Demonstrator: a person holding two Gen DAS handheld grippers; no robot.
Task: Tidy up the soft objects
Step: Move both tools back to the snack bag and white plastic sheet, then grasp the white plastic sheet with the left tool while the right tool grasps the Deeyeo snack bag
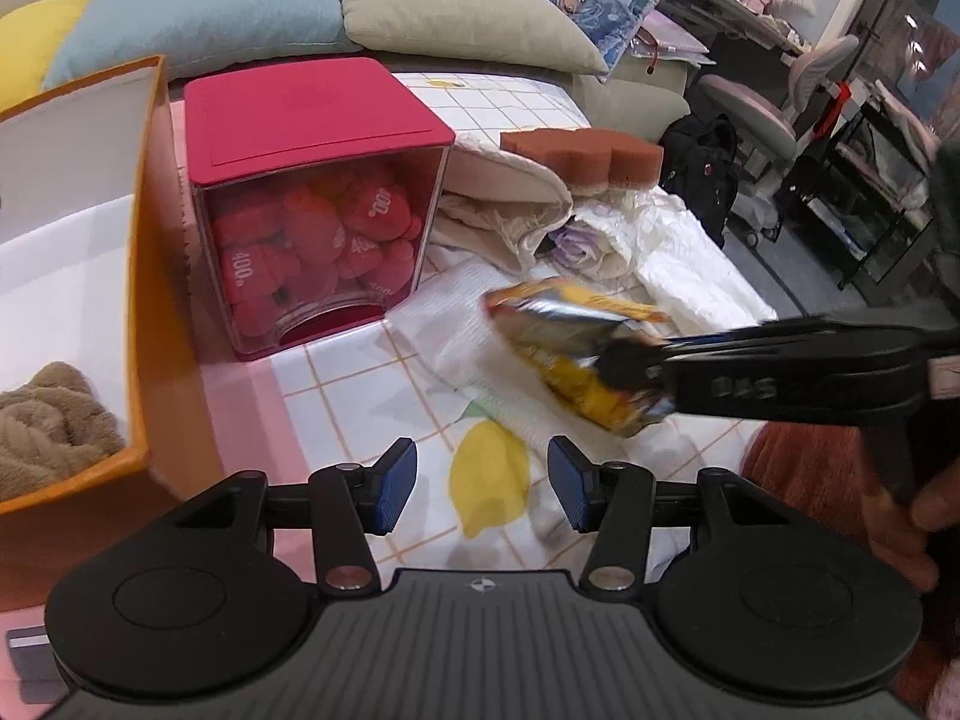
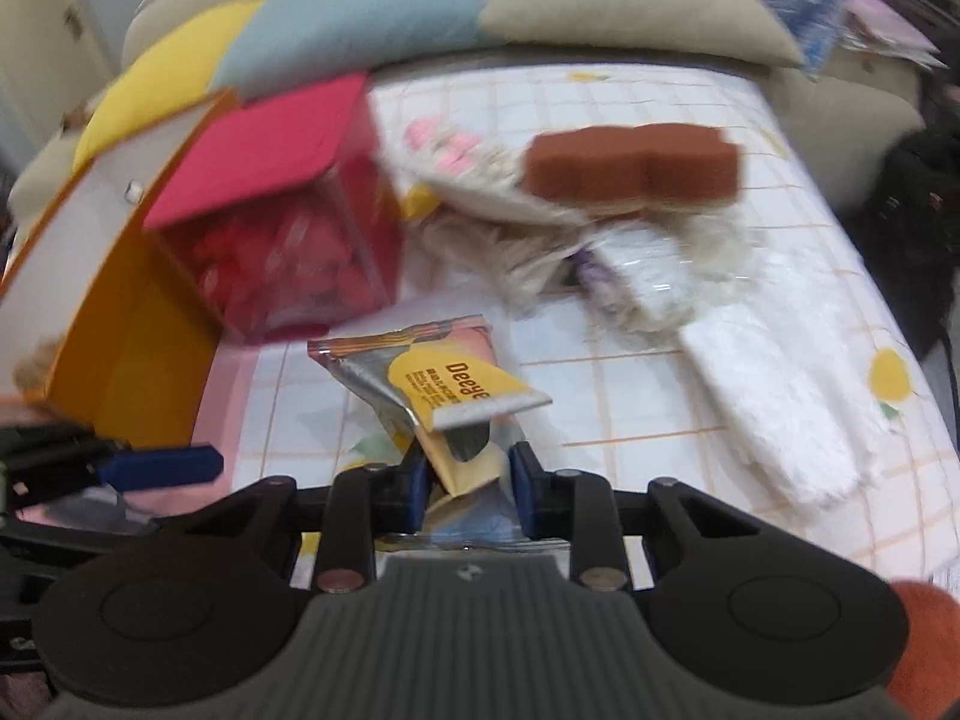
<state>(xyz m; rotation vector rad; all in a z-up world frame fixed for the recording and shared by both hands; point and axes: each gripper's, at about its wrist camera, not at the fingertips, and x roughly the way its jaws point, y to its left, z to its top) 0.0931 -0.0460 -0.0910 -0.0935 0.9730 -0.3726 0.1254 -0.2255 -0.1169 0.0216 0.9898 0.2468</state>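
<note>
Jaws on your right gripper (image 2: pixel 468 489) squeeze the bottom of a shiny yellow and silver packet (image 2: pixel 429 381), and you hold it up over the lemon tablecloth (image 2: pixel 630 396). Your left gripper (image 1: pixel 482 483) is partly open with nothing in it. Behind the packet sits a red box of red hearts (image 1: pixel 312 207), touching the orange box (image 1: pixel 141 276) with a brown fuzzy cloth (image 1: pixel 51 420) inside. A brown sponge (image 1: pixel 585 156) lies on the white cloths (image 1: pixel 510 204).

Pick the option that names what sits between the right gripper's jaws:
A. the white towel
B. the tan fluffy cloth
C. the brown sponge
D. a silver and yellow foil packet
D: the right gripper has its jaws closed on the foil packet, lifted off the lemon-print cloth, while the brown sponge lies farther back on the pile.
</note>
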